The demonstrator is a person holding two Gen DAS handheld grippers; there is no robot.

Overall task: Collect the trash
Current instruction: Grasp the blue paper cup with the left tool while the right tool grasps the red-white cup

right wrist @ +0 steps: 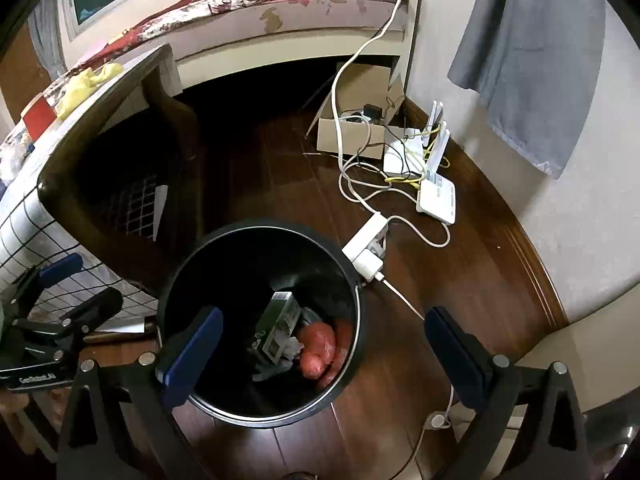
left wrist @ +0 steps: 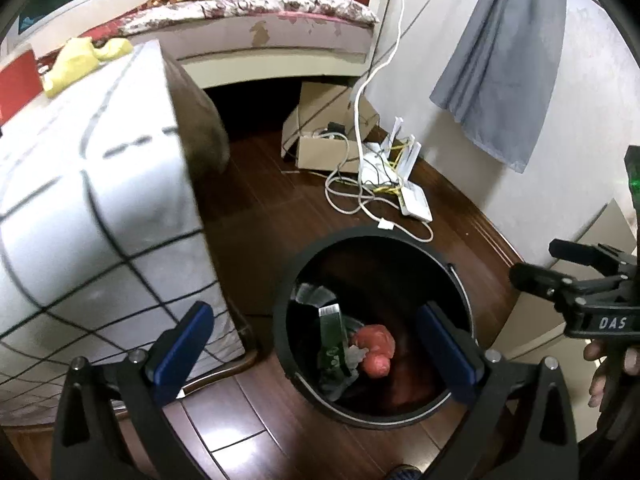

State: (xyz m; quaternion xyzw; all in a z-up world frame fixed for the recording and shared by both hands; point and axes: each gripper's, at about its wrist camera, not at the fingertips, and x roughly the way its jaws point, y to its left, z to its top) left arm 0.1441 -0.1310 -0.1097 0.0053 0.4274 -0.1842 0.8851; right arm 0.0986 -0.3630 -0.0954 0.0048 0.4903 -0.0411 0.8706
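Observation:
A round black trash bin (left wrist: 288, 292) (right wrist: 224, 248) stands on the dark wood floor. Inside lie a green and white carton (left wrist: 332, 340) (right wrist: 278, 326), a crumpled red wrapper (left wrist: 374, 350) (right wrist: 318, 350) and some grey scraps. My left gripper (left wrist: 316, 344) is open and empty, hovering over the bin's left side. My right gripper (right wrist: 326, 344) is open and empty above the bin's right rim. The right gripper also shows at the right edge of the left wrist view (left wrist: 560, 268), and the left gripper at the left edge of the right wrist view (right wrist: 68, 300).
A table with a white grid-pattern cloth (left wrist: 92, 200) (right wrist: 24, 216) stands left of the bin, with a yellow rag (left wrist: 80, 60) on it. White routers (right wrist: 436, 196), cables, a power strip (right wrist: 366, 244) and a cardboard box (right wrist: 352, 132) lie behind. A bed (left wrist: 280, 20) is at the back.

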